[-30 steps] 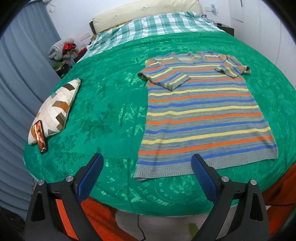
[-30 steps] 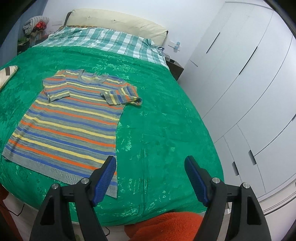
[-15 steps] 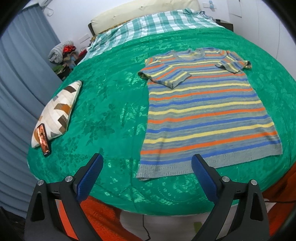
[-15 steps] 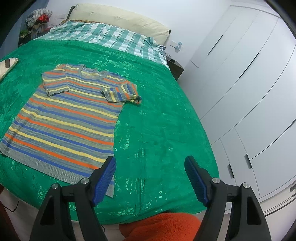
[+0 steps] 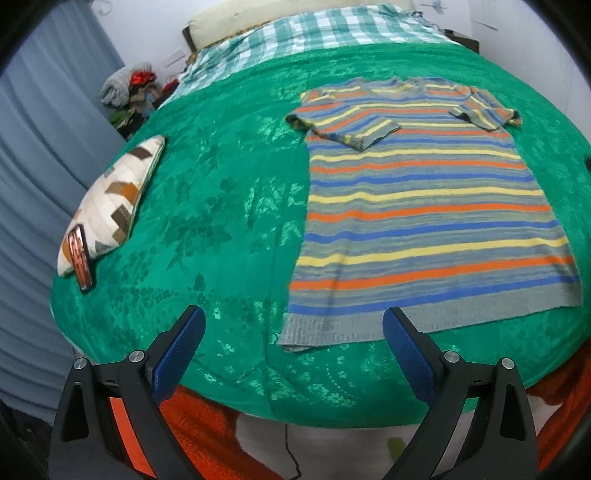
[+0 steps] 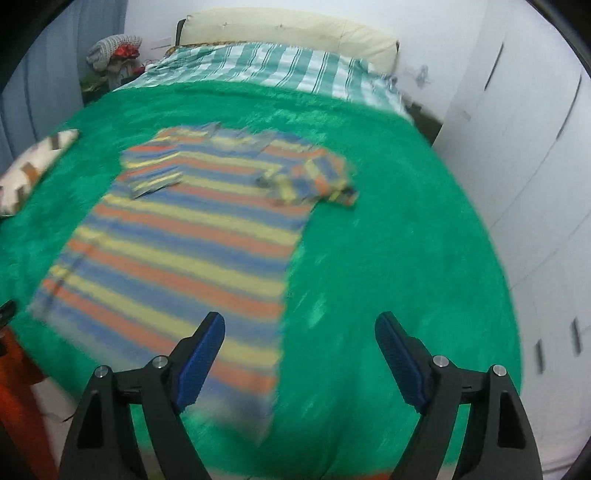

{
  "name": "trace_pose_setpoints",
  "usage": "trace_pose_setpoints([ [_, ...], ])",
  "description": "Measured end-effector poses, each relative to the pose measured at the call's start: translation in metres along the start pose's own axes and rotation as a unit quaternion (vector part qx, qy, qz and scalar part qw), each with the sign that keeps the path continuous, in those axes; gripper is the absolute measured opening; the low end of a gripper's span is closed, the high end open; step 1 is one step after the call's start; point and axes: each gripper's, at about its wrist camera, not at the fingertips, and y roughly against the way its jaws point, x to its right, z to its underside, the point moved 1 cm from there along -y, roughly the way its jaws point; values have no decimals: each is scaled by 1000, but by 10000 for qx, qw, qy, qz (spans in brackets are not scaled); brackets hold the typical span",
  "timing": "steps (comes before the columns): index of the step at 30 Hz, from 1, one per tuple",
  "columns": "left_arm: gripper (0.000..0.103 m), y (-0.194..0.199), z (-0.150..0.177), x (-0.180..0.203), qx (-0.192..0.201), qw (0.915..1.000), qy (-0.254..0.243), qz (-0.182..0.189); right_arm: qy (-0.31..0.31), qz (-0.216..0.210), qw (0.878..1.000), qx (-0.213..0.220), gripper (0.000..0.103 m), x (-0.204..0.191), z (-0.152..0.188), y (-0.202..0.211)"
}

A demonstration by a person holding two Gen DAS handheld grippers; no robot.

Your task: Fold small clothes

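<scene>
Shirt [image 5: 424, 221], striped knit, lies flat on green bedspread [image 5: 221, 206], both short sleeves already folded in over chest, hem toward camera. L gripper [image 5: 293, 334] hangs above near edge of bed; hem's left corner sits between its blue pads in view, no contact visible. L jaws wide apart, nothing held. R gripper [image 6: 299, 341] hangs above hem's right corner; shirt's right side edge runs down btwn its pads, left pad over striped fabric, right pad over bare bedspread. R jaws apart and opening, nothing clamped; contact w/ cloth not shown. R view is motion-blurred, detail of knit unreadable.

Surroundings: patterned cushion [image 5: 114, 199] at left edge of bed, phone-like item [image 5: 79, 258] leaning at its lower end, well apart from shirt. Plaid sheet [image 5: 314, 37] and cream pillow [image 6: 288, 33] at head of bed. White wardrobe doors [image 6: 535, 166] right of bed. Orange fabric [image 5: 199, 424] below bed edge.

Vs. earlier frames: shirt lie and folds unchanged. L view: shirt appears larger and hem closer to pads; gripper has dropped slightly. R view: a second ago shirt lay far left w/ left pad just at hem corner; now shirt is nearer centre, gripper having swung left and lower. R pads stand a bit wider than before.
</scene>
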Motion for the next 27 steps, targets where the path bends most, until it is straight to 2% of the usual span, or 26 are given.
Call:
trace_pose_setpoints([
  [3,97,-14,-1,-1,-177,9997,167,89,444,-310,9985,47,83,5,-45,-47],
  [6,97,-22,-3,3,-276,9995,137,66,1168,-659,9909,-112,83,-19,-87,-105],
  [9,97,-29,-4,5,-328,9994,79,-47,1802,-554,9815,-318,81,-50,-118,-168],
  [12,97,-39,-5,4,-477,9988,97,-63,1847,-529,9803,-457,80,-64,-140,-219],
  [13,97,-43,-5,5,-549,9984,91,-67,1818,-496,9805,-554,59,-64,-144,-234],
  [14,97,-46,-5,5,-586,9982,82,-79,1719,-518,9816,-648,13,-60,-147,-243],
  [15,97,-47,-6,4,-595,9982,74,-97,1398,-688,9849,-757,7,-46,-150,-249],
  [16,97,-48,-6,4,-575,9983,67,-107,1040,-812,9889,-683,7,-29,-154,-246],
  [17,97,-49,-6,5,-563,9983,62,-104,456,-981,9933,-399,7,3,-157,-236],
  [19,97,-50,-6,7,-566,9984,52,-64,-480,-1030,9934,-126,7,64,-154,-221],
  [20,97,-50,-6,9,-576,9983,45,-30,-1120,-991,9888,1,7,109,-147,-215],
  [22,97,-51,-6,16,-621,9980,1,69,-1996,-741,9771,71,7,178,-128,-212],
  [24,97,-51,-6,24,-653,9977,-86,138,-2730,-535,9605,-70,7,236,-102,-219],
  [27,97,-48,-7,39,-648,9974,-281,138,-3417,-502,9377,-378,5,284,-67,-238],
])
